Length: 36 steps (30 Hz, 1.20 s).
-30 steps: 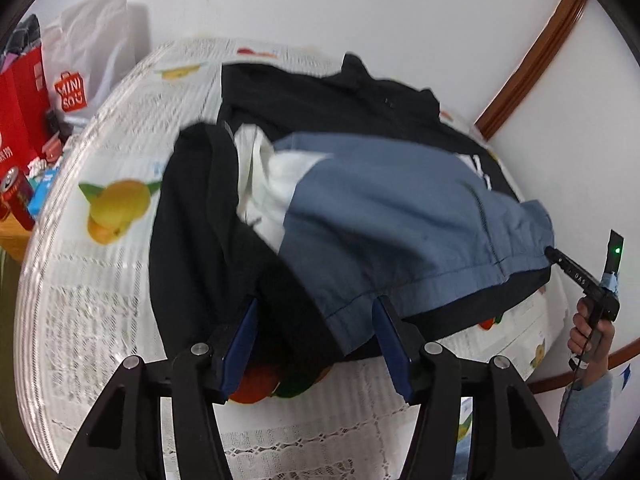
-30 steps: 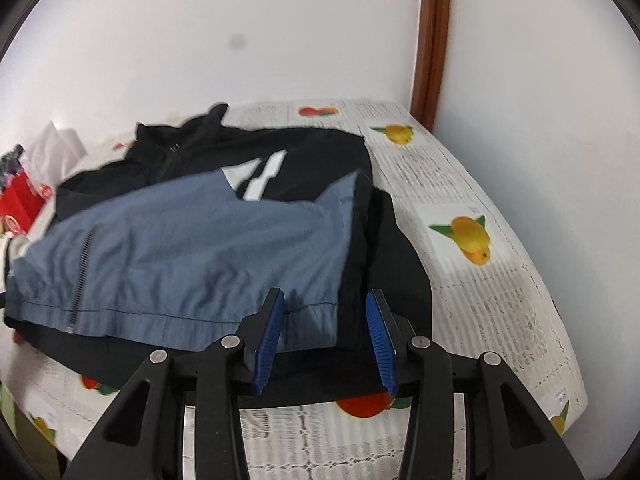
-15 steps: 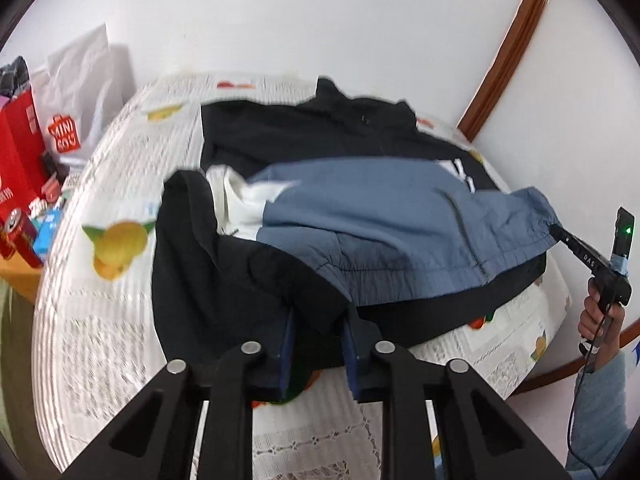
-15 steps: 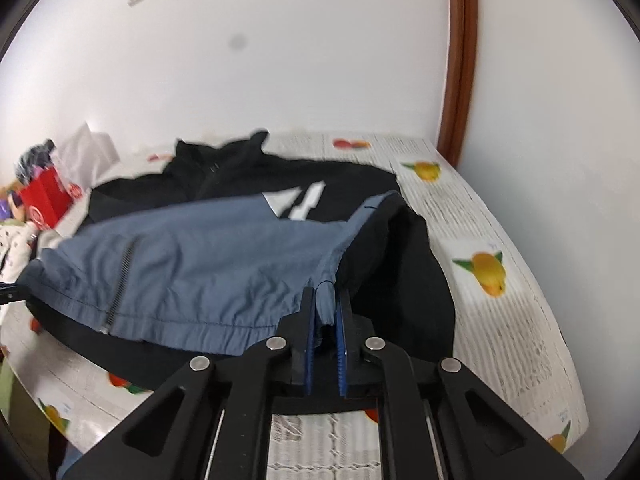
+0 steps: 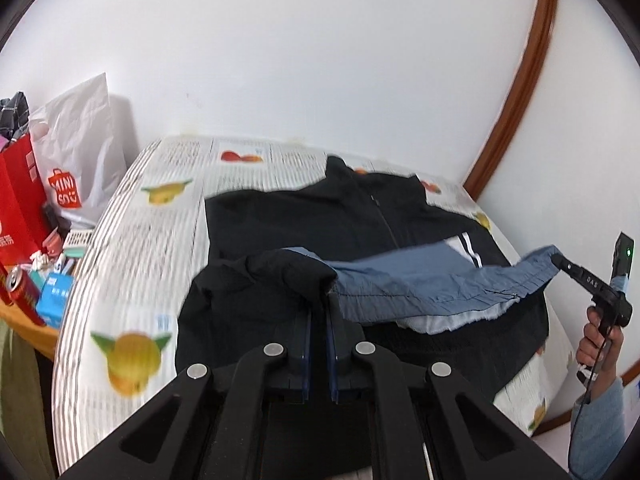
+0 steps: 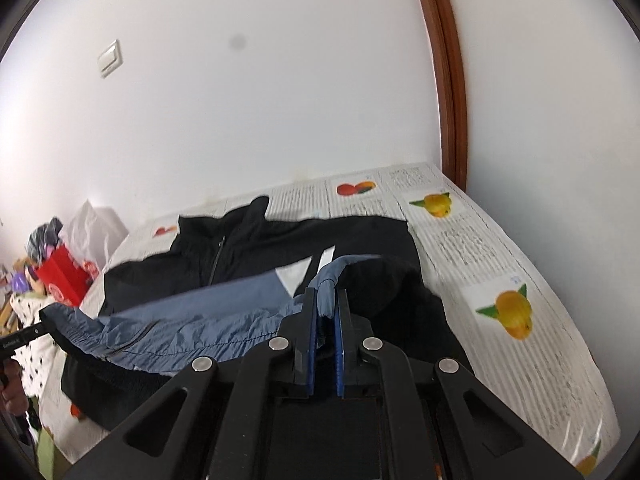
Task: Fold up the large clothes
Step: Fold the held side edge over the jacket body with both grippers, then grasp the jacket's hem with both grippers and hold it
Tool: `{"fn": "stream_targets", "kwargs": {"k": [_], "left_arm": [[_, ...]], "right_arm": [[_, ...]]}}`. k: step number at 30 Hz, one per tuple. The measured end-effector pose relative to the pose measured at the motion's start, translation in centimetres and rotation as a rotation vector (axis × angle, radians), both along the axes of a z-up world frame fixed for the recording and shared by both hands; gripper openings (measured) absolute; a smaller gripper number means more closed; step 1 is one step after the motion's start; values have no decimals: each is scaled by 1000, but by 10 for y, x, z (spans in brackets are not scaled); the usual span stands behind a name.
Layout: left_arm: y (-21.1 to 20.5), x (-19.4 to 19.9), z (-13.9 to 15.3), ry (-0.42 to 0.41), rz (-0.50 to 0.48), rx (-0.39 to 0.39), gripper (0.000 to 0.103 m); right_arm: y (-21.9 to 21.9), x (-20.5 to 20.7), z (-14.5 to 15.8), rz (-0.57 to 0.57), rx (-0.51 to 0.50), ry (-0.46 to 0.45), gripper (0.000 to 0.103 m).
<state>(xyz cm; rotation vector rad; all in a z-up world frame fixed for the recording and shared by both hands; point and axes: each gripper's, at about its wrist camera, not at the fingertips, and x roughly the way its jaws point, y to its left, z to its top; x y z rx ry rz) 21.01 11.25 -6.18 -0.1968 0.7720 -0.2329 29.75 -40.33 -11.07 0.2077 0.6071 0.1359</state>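
A large black and blue jacket (image 5: 320,220) lies spread on a table, collar toward the far wall. My left gripper (image 5: 319,300) is shut on the jacket's bottom hem at its left corner and holds it lifted above the table. My right gripper (image 6: 327,300) is shut on the hem's other corner; it also shows in the left wrist view (image 5: 560,266). The blue hem (image 6: 192,320) hangs stretched between the two grippers, above the black body (image 6: 280,240). The left gripper shows at the left edge of the right wrist view (image 6: 40,322).
The table wears a white cloth with fruit prints (image 5: 160,248). Left of the table stand a red paper bag (image 5: 18,196), a white shopping bag (image 5: 76,152), a red can (image 5: 24,290) and small boxes. White walls and a brown door frame (image 6: 448,80) close the far side.
Both grippers closed on the jacket's bottom hem and lifted it off the table. The hem now hangs taut between them, and both views have tilted up toward the wall.
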Motion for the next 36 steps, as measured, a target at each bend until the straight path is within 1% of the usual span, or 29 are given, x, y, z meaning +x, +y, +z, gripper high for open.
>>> {"fn": "stream_targets", "kwargs": {"k": [5,10,12,13,16,19,21,22,23,24,25,27,30,31,33,35,36], "left_arm": [[7,37,-6,3,29,-33,7],[8,72,-23,39,57,-37,7],[8,81,-30,51,62,-35,8],[8,86,-33,55,68,-31,10],[9,97,-39,56,78,-40,11],[8,103,-40,56,83,-40,20],[10,100,-35,39,58,-75,26],[12,93,-29,-1,27,-119,40],[12,86,-24,-37,14,-131,57],[12,80,-20,-64,13,-122,61],[10,71,-15,-95,13,-86,61],[5,63,-14,-109,3,-35,61],[-2,60,-23,-66,-26,27,61],[-5,62,-29,-41,-22,66,61],[-11,68,-39,-8,-7,130,61],[-18,77,-50,39,7,196,61],[-20,80,-54,54,8,214,61]], "right_arm": [[3,32,-5,-16,8,8,7],[9,68,-16,-33,15,31,7],[12,81,-21,-39,8,37,7],[13,89,-24,-43,3,43,7],[16,109,-33,-55,-11,65,8],[17,124,-38,-71,-25,90,16],[16,124,-34,-59,-21,91,21],[17,119,-30,-46,-19,76,26],[19,111,-23,-25,-33,53,34],[22,104,-18,-10,-48,35,38],[25,93,-13,13,-68,10,43],[31,75,-8,53,-89,-10,44],[45,54,-16,146,-112,18,44],[52,50,-23,181,-124,39,44],[68,49,-38,226,-165,78,44],[87,56,-54,258,-217,126,44],[96,62,-61,267,-244,150,44]]}}
